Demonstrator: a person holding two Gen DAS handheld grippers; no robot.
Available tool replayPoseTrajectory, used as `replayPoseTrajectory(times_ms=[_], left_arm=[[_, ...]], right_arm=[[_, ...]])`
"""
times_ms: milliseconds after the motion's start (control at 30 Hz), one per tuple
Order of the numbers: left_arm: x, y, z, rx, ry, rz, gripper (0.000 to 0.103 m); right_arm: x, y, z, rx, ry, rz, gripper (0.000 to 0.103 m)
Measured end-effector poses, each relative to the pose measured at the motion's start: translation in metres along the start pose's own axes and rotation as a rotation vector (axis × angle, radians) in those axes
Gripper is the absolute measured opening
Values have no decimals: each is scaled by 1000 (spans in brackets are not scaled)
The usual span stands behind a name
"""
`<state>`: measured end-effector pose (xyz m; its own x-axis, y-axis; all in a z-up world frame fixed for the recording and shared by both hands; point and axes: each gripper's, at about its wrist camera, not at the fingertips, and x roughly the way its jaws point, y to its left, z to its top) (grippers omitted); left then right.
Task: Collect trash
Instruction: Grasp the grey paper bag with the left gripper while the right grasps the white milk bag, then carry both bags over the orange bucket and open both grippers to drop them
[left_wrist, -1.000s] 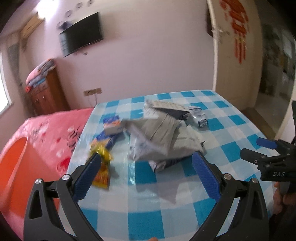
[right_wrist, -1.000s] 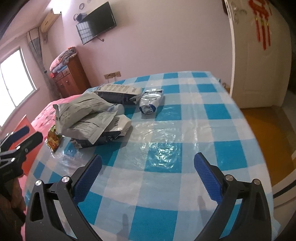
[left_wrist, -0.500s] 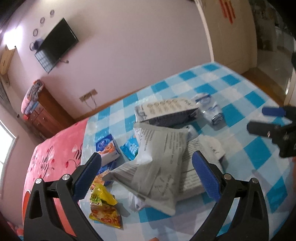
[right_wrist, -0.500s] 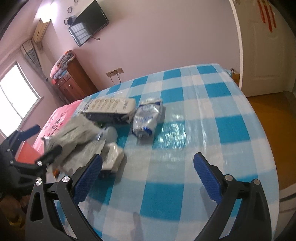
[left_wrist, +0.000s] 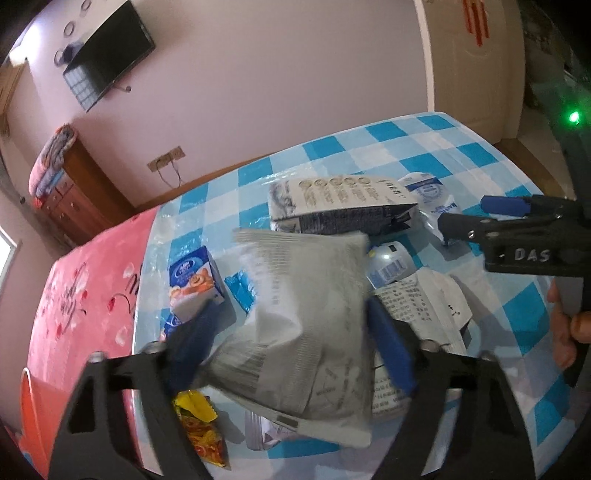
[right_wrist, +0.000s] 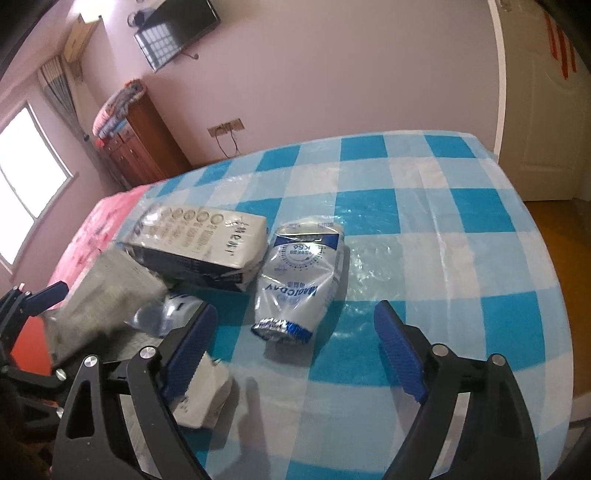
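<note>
My left gripper (left_wrist: 291, 343) is closing its jaws on a grey printed bag (left_wrist: 306, 314), whose sides touch both blue pads; the bag looks blurred and lifted off the pile. In the right wrist view the same grey bag (right_wrist: 107, 291) is at the left. My right gripper (right_wrist: 295, 350) is open with its jaws closing; a blue-and-white pouch (right_wrist: 299, 280) lies just ahead of the tips, its near end between them, untouched. The right gripper (left_wrist: 463, 212) also shows at the right of the left wrist view.
On the blue checked tablecloth (right_wrist: 424, 229) lie a white-and-dark packet (right_wrist: 199, 240), a crushed clear bottle (left_wrist: 388, 262), a white printed bag (left_wrist: 417, 306), a blue snack box (left_wrist: 192, 280) and a yellow wrapper (left_wrist: 195, 424). A pink bed (left_wrist: 81, 295) borders the table's left.
Both grippers moved in over the pile. The left jaws narrowed onto the grey bag, which now looks raised. The right jaws narrowed slightly, closer to the blue-and-white pouch.
</note>
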<state>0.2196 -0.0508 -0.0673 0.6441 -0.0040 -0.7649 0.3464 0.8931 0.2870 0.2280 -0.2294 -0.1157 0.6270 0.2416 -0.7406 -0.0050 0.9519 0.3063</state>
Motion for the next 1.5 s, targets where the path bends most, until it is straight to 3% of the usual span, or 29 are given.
replayPoseTrajectory(times_ms=[300, 433, 567, 1067, 1500], left_arm=[[6, 10, -2, -108, 3, -21, 61], [6, 13, -5, -139, 1, -38, 57], [3, 18, -10, -185, -12, -56, 56], [-26, 42, -39, -320, -83, -114, 54], [-81, 75, -69, -425, -202, -136, 54]], right_arm=[[20, 1, 3, -22, 9, -71, 82], [25, 6, 5, -56, -4, -123, 64], [25, 8, 1, -90, -20, -179, 56], [-16, 5, -34, -45, -62, -91, 55], [-81, 42, -61, -63, -119, -22, 55]])
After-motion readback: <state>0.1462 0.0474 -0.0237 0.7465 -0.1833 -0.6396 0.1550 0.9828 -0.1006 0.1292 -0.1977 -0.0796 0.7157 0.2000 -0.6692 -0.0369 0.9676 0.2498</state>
